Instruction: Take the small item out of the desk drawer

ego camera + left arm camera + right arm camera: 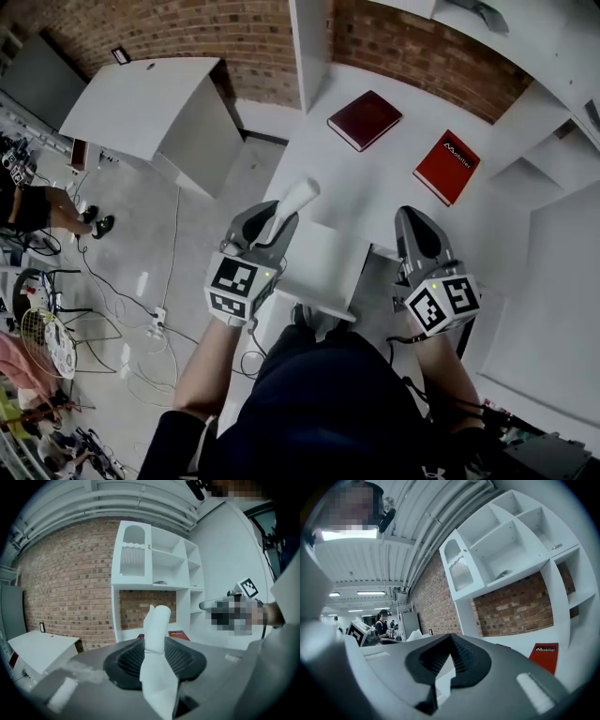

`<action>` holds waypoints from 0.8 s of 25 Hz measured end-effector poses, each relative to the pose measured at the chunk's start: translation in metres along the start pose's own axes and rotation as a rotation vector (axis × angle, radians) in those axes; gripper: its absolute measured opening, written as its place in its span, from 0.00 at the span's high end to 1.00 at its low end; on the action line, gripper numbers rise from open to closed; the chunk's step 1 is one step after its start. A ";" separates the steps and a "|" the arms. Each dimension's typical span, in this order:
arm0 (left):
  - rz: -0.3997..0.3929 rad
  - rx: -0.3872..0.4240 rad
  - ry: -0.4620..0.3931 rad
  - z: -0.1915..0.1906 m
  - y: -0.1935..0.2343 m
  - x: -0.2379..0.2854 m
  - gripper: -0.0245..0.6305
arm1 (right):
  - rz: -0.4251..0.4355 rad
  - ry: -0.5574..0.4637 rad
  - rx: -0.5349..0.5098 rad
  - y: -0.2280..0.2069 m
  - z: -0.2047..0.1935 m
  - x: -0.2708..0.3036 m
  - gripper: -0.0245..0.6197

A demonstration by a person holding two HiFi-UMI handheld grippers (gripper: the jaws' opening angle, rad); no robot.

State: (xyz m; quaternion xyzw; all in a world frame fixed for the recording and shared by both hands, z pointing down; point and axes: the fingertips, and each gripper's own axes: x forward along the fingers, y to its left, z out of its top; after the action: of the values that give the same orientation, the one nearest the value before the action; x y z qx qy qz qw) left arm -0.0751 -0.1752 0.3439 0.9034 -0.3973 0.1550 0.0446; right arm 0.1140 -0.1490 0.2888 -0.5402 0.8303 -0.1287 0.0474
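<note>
The left claw (279,223) is pinching the small white item (298,199). In the left gripper view the pads close on the item's lower part (158,677), and its rolled upper end stands well clear of the tips. It is out of the drawer (323,267), held up above the drawer's left side at the edge of the white counter (394,192). The right claw (418,232) is pressed together and empty, hanging just beside the drawer's right edge.

The removal looks done, so the remaining risks concern the carry.
- **Slipping or pivoting:** the grip sits low on a smooth, pale piece, so a quick swing or tilt could make it pivot between the pads or slip out.
- **Where it would fall:** it could drop back into the open drawer or onto the floor on the left.
- **The protruding end:** it could catch the shelf upright beyond.
- **The open drawer:** it stands close to the person's body and could be bumped.
</note>
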 end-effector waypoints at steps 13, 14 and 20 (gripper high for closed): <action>0.089 0.037 -0.285 0.120 0.008 -0.042 0.75 | 0.088 -0.203 -0.168 0.054 0.101 0.000 0.96; 0.090 0.035 -0.303 0.126 0.007 -0.044 0.75 | 0.096 -0.215 -0.180 0.057 0.107 0.000 0.96; 0.099 0.032 -0.369 0.150 0.005 -0.051 0.75 | 0.122 -0.248 -0.219 0.059 0.126 0.000 0.96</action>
State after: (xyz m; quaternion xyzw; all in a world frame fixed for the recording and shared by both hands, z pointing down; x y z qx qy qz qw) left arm -0.0745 -0.1732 0.1859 0.8965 -0.4401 -0.0050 -0.0509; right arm 0.0887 -0.1471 0.1523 -0.5026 0.8583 0.0332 0.0981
